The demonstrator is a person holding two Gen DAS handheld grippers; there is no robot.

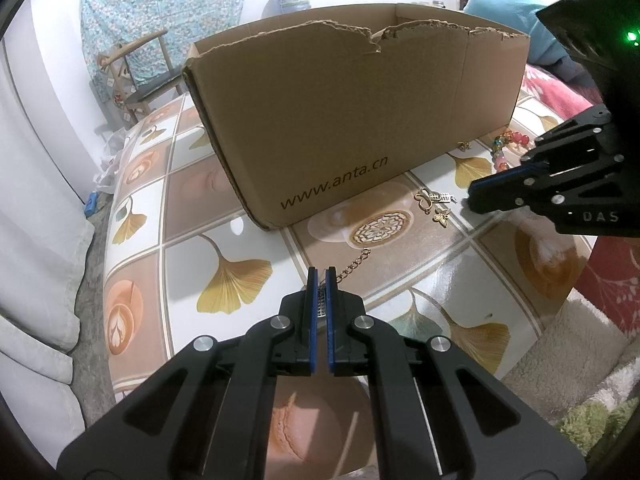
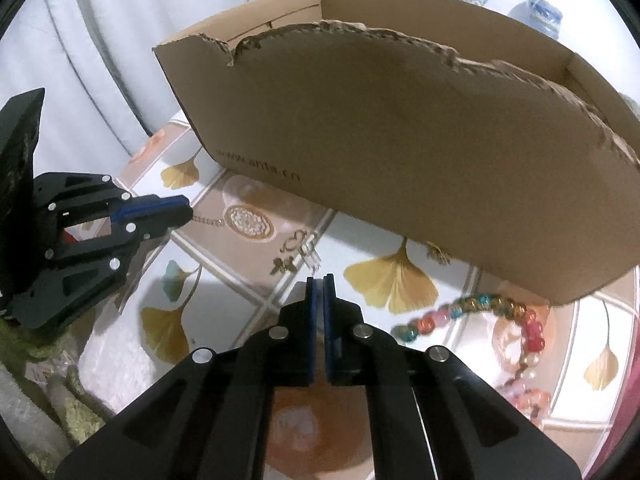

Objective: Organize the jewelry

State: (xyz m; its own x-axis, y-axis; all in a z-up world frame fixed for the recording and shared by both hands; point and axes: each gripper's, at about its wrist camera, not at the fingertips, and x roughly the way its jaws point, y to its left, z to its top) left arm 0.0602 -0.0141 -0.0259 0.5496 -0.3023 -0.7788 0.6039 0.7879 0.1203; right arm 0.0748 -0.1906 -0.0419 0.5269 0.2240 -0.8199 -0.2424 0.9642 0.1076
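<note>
The table (image 1: 192, 216), covered in a cloth printed with ginkgo leaves and coffee cups, carries everything under inspection. On it stands a cardboard box (image 1: 344, 120), open at the top with a torn front rim, its long side facing both grippers and printed with a web address.

Right of the box's front corner lies a bead bracelet (image 2: 500, 316) of pink, red and teal beads, curving away from the box wall and lying just beside it. A small gold piece (image 2: 438, 254) sits against the foot of the box, too small to identify.

A gold chain (image 1: 352, 266) lies on the cloth in front of the box. Its long axis runs diagonally, from the left gripper (image 1: 321, 276) up and away toward a round medallion print. The near end of the chain sits between that gripper's blue pads (image 1: 312, 304), which are closed on it.

Between the two grippers lie the butterfly charms (image 1: 434, 204), gold, with a small clear piece beside them, grouped close together.

The right gripper (image 2: 320, 284) points down at the cloth just short of the charms. Its pads (image 2: 330, 312) are pressed together with nothing seen between them, and whether the tips touch the cloth cannot be told.
</note>
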